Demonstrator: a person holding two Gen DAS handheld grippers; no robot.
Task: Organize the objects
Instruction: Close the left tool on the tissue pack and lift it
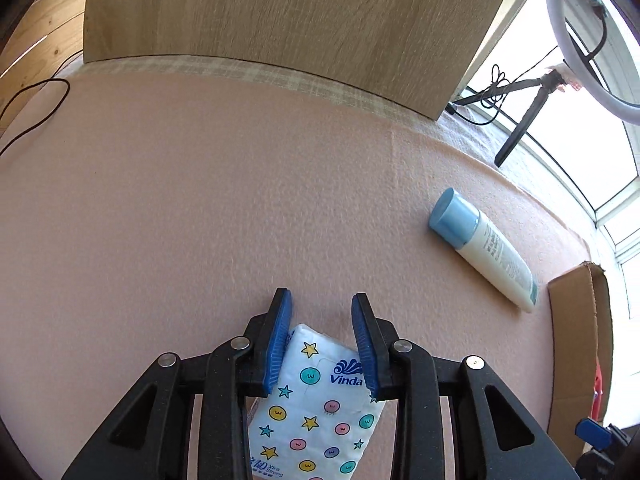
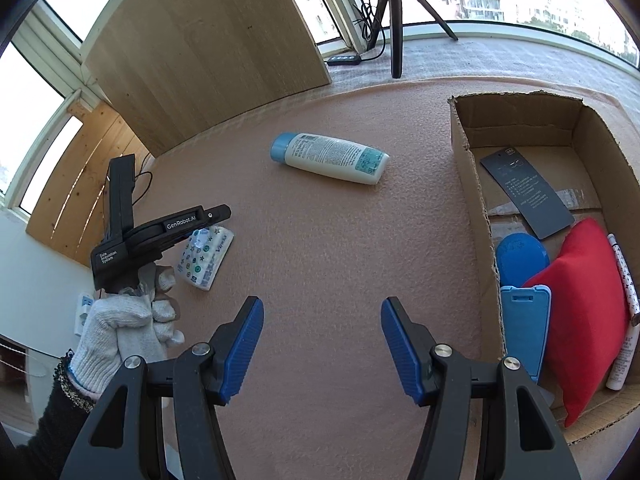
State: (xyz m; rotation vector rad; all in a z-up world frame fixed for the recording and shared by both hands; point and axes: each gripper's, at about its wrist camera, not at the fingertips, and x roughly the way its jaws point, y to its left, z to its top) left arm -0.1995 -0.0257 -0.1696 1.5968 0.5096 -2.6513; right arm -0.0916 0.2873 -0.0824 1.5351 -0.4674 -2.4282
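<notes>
A white Vinda tissue pack [image 1: 316, 400] printed with stars and smiley dots sits between the blue pads of my left gripper [image 1: 322, 300], which is shut on it. In the right wrist view the same pack [image 2: 206, 254] hangs tilted under the left gripper [image 2: 216, 216], held by a gloved hand [image 2: 120, 328]. A white bottle with a light blue cap [image 1: 486, 248] [image 2: 332, 157] lies on its side on the pink felt. My right gripper [image 2: 322, 308] is open over bare felt with nothing between its fingers. A cardboard box [image 2: 472, 184] [image 1: 580, 340] stands at the right.
The box holds a red cushion [image 2: 584, 312], a blue round item [image 2: 520, 254], a light blue case [image 2: 524, 328], a dark card [image 2: 528, 196] and a white tube [image 2: 624, 320]. A wooden panel [image 1: 260, 8] stands at the back. A tripod [image 2: 394, 20] with a ring light [image 1: 572, 40] is by the window.
</notes>
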